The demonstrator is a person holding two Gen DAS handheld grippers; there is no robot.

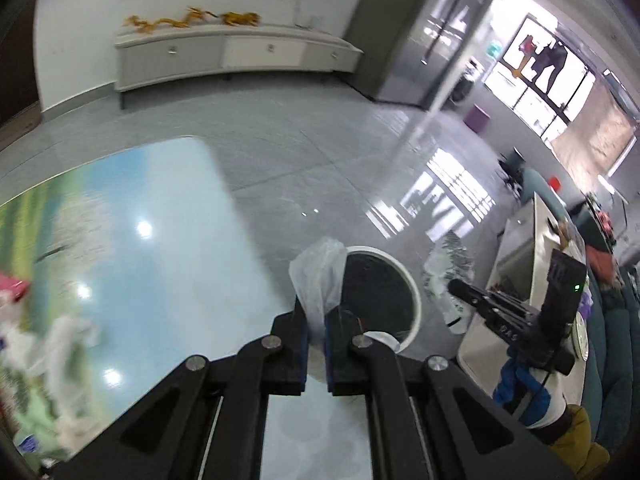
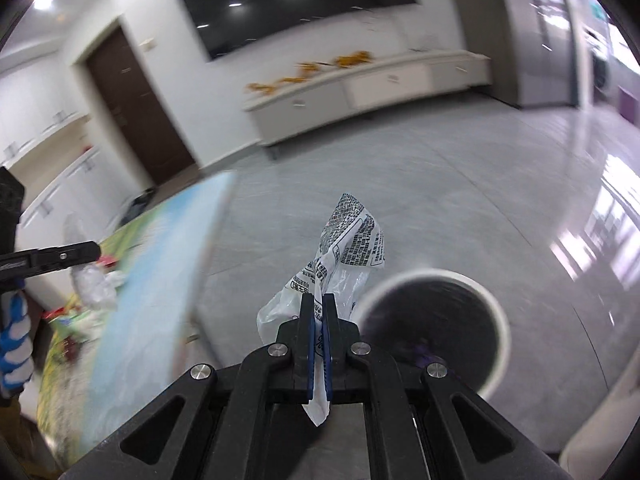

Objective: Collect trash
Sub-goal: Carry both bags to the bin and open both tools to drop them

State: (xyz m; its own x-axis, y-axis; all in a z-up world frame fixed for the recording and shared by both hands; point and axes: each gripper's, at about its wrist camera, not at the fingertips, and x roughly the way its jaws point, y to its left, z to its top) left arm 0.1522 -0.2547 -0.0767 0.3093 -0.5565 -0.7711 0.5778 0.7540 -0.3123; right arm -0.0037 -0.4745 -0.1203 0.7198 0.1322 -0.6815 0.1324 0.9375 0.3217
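Note:
My left gripper (image 1: 316,316) is shut on a crumpled clear plastic bag (image 1: 320,276) and holds it above the table edge, beside the round white-rimmed trash bin (image 1: 414,300) on the floor. My right gripper (image 2: 319,304) is shut on a printed white plastic wrapper (image 2: 352,240), just left of the same bin (image 2: 500,320). The right gripper also shows in the left wrist view (image 1: 456,286), holding the wrapper (image 1: 448,268) right of the bin. The left gripper shows in the right wrist view (image 2: 94,250) over the table.
A glossy table with a sky-and-grass picture top (image 1: 152,248) carries more loose wrappers and bags (image 1: 68,344) at its left. A white low cabinet (image 1: 240,56) stands along the far wall. A white counter and teal sofa (image 1: 520,248) stand right of the bin.

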